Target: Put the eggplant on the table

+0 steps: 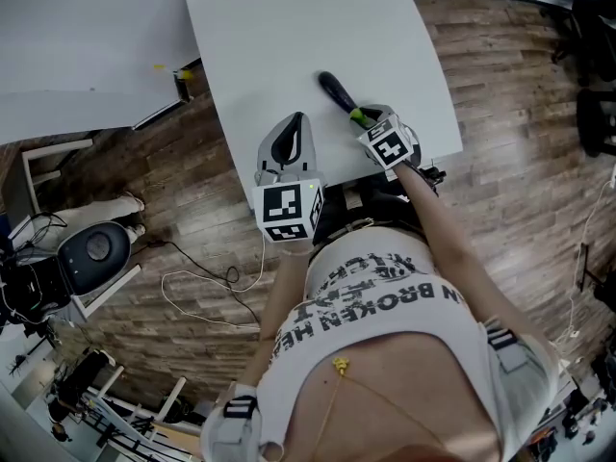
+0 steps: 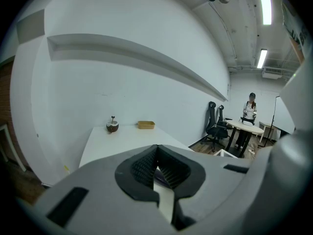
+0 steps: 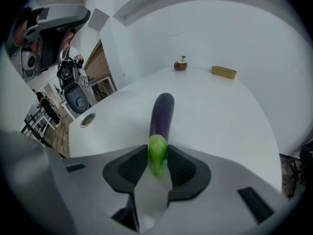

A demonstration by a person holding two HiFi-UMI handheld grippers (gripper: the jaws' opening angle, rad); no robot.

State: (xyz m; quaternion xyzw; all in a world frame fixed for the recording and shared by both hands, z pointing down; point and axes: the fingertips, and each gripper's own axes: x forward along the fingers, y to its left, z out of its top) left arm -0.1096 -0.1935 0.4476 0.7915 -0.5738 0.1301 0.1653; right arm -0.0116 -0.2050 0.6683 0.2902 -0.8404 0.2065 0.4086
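I find the right gripper (image 3: 157, 153) clasping the eggplant (image 3: 162, 112) by its stem. The body lies on the table (image 3: 225, 116), pointing far. The left gripper (image 2: 156, 151) is closed and empty.

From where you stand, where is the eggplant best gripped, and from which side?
Grip the green stem end, coming from the near edge of the table along its length: the eggplant lies flat, pointing away, and the stem is narrowest.

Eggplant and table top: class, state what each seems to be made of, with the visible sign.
Eggplant: likely a plastic or rubber model, though possibly real; glossy, even purple skin and a uniformly bright green stem end.
Table top: smooth matt white, perhaps laminate or painted board; no grain or glare shows.
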